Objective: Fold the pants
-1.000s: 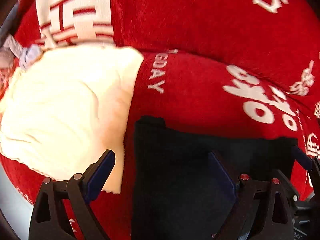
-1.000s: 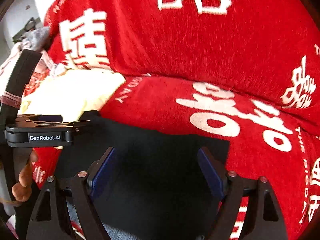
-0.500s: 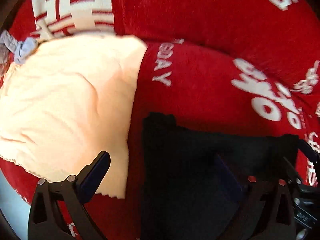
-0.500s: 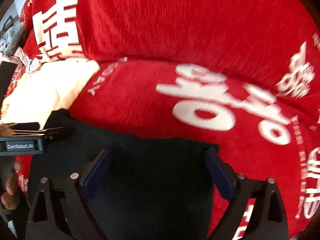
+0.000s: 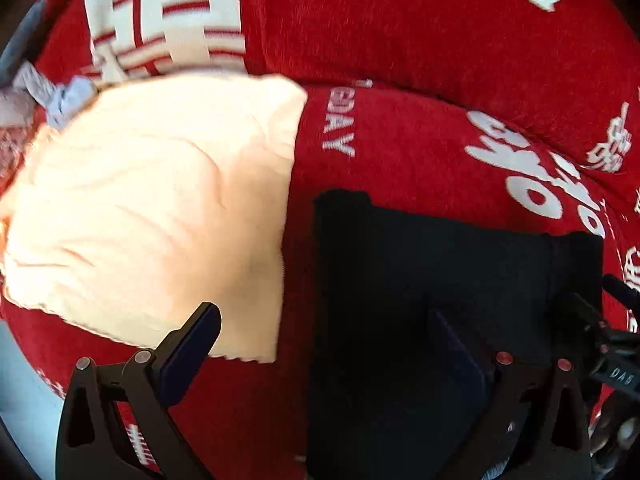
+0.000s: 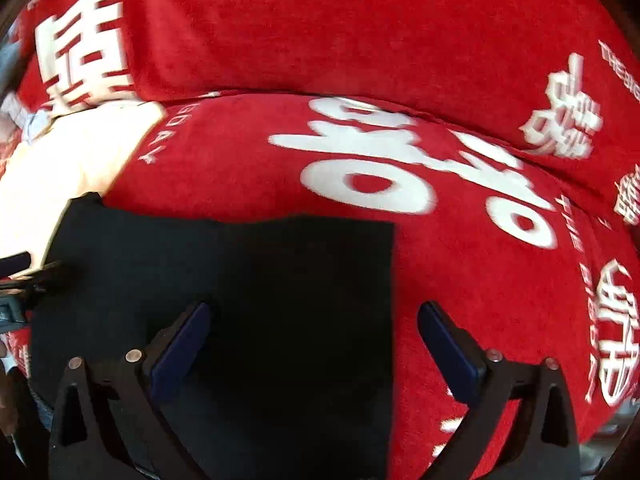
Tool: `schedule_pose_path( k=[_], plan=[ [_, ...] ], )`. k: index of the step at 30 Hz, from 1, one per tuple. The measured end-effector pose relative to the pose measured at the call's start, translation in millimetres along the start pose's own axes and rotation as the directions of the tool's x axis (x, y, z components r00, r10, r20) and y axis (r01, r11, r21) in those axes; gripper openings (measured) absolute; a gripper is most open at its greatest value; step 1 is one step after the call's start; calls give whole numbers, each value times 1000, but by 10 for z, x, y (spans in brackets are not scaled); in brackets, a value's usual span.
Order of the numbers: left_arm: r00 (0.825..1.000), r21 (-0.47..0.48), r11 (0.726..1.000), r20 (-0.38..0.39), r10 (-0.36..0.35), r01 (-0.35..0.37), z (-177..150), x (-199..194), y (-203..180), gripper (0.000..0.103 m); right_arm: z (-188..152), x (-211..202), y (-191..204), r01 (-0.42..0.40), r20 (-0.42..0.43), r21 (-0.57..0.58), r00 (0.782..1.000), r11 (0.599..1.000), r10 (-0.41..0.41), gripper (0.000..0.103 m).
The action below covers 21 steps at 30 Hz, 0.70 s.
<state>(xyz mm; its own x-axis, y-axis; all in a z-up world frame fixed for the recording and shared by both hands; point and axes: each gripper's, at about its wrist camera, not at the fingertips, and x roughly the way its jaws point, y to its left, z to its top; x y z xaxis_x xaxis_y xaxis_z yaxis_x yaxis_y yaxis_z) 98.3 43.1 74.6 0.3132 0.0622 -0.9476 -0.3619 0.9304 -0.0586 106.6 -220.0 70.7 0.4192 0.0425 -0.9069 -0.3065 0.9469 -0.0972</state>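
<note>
Black pants [image 6: 248,280] flat — red cover [image 6: 360,40]

Both views are taken from close above, tilted steeply down along each set of tongs. The black pants [image 5: 440,280] and red printed cover [image 5: 400,152] are shared; the cream cloth [image 5: 160,208] is seen mainly in the left view.

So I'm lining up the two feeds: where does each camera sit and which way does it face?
Left wrist: on the left gripper, facing steeply down at black pants, cream cloth; own open fingers show.
Right wrist: on the right gripper, steeply down over the pants; own open fingers, left gripper's edge.
Shared: pants, cream cloth, red blanket.
</note>
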Motion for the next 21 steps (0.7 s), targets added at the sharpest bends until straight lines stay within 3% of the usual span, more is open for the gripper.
schedule_pose_path(
  k=[5,11,15,19,21],
  plan=[
    [998,0,998,21,-60,60,-358,-238,-10,103,-339,-379,263,-28,63,-72,997,997,33,103],
    [999,52,998,24,-25,24,-797,-251,-84,103,-794,-437,590,-12,81,-171,996,985,27,103],
    [997,12,997,9,-72,71,-861,-202,16,103,-888,-356,424,27,80,-144,997,989,-16,103],
    [998,31,998,22,-59,59,-879,-204,-5,103,-947,-342,90,30,57,-45,998,999,-28,103],
    [998,36,998,25,-57,56,-892,-208,-12,103,-995,-333,-82,-13,47,10,999,1000,12,103]
  ],
)
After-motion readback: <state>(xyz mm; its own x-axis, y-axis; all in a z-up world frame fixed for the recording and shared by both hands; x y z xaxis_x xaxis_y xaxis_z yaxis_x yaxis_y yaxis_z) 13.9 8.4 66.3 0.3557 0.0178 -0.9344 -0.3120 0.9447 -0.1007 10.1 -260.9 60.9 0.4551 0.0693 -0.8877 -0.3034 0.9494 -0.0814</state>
